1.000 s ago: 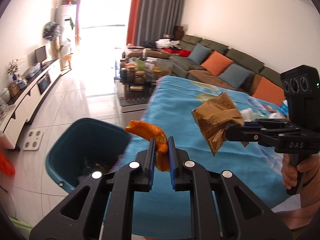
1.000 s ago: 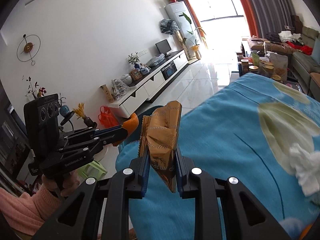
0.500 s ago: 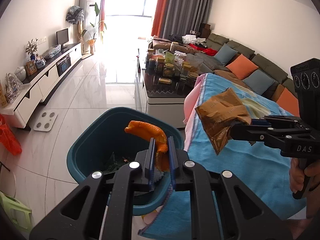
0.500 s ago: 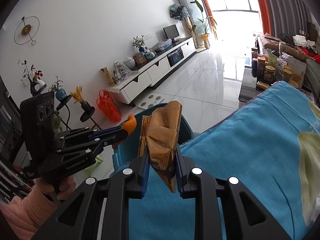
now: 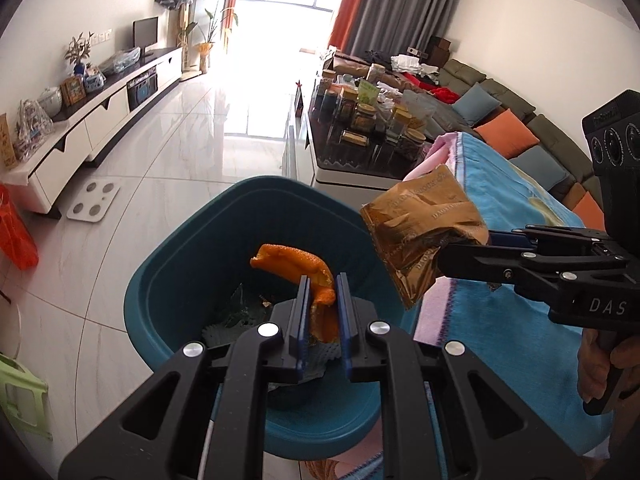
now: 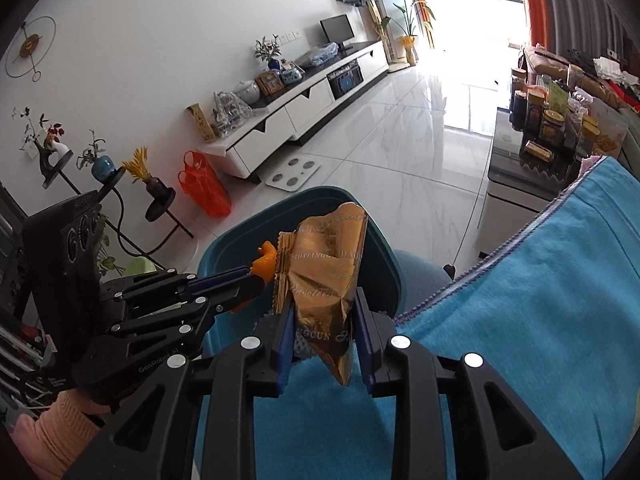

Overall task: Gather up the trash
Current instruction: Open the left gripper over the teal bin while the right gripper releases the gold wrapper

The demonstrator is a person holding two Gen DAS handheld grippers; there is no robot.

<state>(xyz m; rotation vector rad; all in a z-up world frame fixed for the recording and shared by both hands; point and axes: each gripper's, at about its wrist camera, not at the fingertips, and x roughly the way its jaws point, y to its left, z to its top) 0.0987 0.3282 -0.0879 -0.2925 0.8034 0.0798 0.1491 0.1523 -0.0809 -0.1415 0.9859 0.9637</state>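
My left gripper (image 5: pixel 322 292) is shut on an orange peel (image 5: pixel 298 266) and holds it over the open teal trash bin (image 5: pixel 168 280), which has some trash at its bottom. My right gripper (image 6: pixel 322 312) is shut on a crumpled gold-brown snack wrapper (image 6: pixel 326 264), held at the bin's (image 6: pixel 384 248) near rim beside the table edge. In the left wrist view the wrapper (image 5: pixel 420 228) hangs from the right gripper (image 5: pixel 460 246) at the bin's right rim. In the right wrist view the left gripper (image 6: pixel 256 276) and peel (image 6: pixel 266 260) sit just left of the wrapper.
A table with a blue cloth (image 6: pixel 540 320) is at the right, against the bin. A low table with jars (image 5: pixel 372 128) stands beyond it. A white scale (image 5: pixel 94 200), an orange bag (image 5: pixel 16 236) and a TV cabinet (image 5: pixel 100 120) are on the left.
Both grippers have moved left and forward from over the blue cloth to the bin. The peel now hangs over the bin's inside and the wrapper reaches its rim. Both stay gripped.
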